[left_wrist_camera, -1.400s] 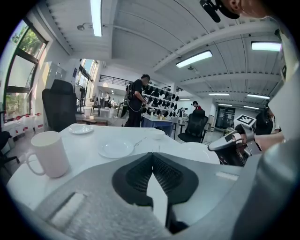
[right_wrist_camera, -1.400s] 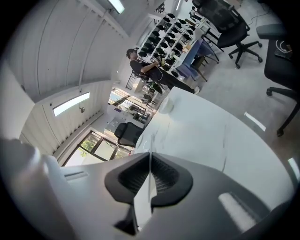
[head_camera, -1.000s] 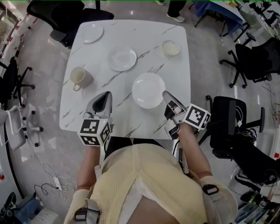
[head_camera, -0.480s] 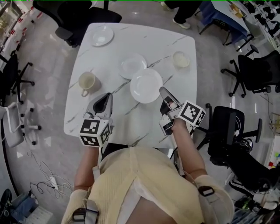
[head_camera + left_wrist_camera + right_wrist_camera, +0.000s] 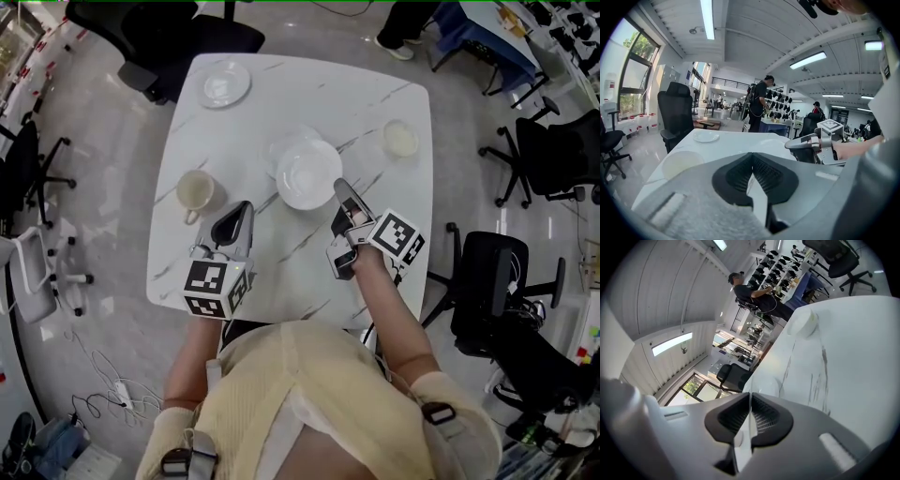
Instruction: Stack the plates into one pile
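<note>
Head view: large plate (image 5: 305,173) at centre of table (image 5: 291,262), overlapping smaller plate (image 5: 274,150); third plate (image 5: 225,86) at far left corner.
Left gripper view: left gripper (image 5: 751,161) jaws together — empty.
Right gripper view: right gripper (image 5: 750,401) pinches large plate's rim.

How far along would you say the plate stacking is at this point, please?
Nothing is fully stacked yet. In hand: the right gripper is shut on the rim of the large plate, which overlaps a second plate mid-table; whether it rests on it is unclear. Still to do: releasing that plate, then adding the small plate at the far corner. The left gripper is shut and empty.
</note>
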`<state>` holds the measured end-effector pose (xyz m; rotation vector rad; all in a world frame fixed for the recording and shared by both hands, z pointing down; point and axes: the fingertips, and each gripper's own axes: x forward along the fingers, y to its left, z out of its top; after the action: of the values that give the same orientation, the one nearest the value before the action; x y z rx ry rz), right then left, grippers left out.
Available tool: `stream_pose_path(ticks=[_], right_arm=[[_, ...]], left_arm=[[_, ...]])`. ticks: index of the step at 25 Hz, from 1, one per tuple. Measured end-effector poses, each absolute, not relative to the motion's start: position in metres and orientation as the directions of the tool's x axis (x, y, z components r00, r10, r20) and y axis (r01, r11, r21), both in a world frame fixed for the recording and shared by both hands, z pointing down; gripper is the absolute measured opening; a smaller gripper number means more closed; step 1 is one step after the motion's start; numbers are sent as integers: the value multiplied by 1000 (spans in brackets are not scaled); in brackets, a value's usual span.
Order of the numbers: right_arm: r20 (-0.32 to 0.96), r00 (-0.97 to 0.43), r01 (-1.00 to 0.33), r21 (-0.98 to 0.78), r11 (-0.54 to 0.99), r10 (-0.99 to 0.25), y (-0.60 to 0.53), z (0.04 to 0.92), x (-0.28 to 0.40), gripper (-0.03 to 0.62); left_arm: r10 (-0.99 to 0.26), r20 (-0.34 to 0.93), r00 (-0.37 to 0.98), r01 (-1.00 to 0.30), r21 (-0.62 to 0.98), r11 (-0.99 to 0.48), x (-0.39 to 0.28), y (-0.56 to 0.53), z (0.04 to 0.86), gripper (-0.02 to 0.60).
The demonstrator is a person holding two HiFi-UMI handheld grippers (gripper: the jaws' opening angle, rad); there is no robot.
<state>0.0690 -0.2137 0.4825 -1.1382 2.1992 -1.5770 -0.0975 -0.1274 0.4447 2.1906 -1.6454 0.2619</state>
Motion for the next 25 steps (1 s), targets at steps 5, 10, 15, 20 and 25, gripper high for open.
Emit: stream_pose_path(ticks=[5,10,15,20,25], right_arm=[[265,-645,-485,-867,116,-716,-230,491,60,20],[307,-604,-509,-858,60,-735,-242,509,55,15],[360,-567,-530,-848,-7,-741,-248,526,54,18],[437,-523,-614,-788,-32,-732,-251,540,54,29],[482,-490,-681,-732,-26,-727,-255,546,50,23]], left_arm=[[-884,358,302,-948,214,-237,-101,-131,449,4],[-877,377,297,-948,229,-222,-105,-130,458,3],[-875,389,290,-949,232,-212,-111,-129,464,3],[-869,398,292,-949,236,-211,-109,-126,467,3],[-862,404,307,-945,240,-224,-106,-122,470,3]])
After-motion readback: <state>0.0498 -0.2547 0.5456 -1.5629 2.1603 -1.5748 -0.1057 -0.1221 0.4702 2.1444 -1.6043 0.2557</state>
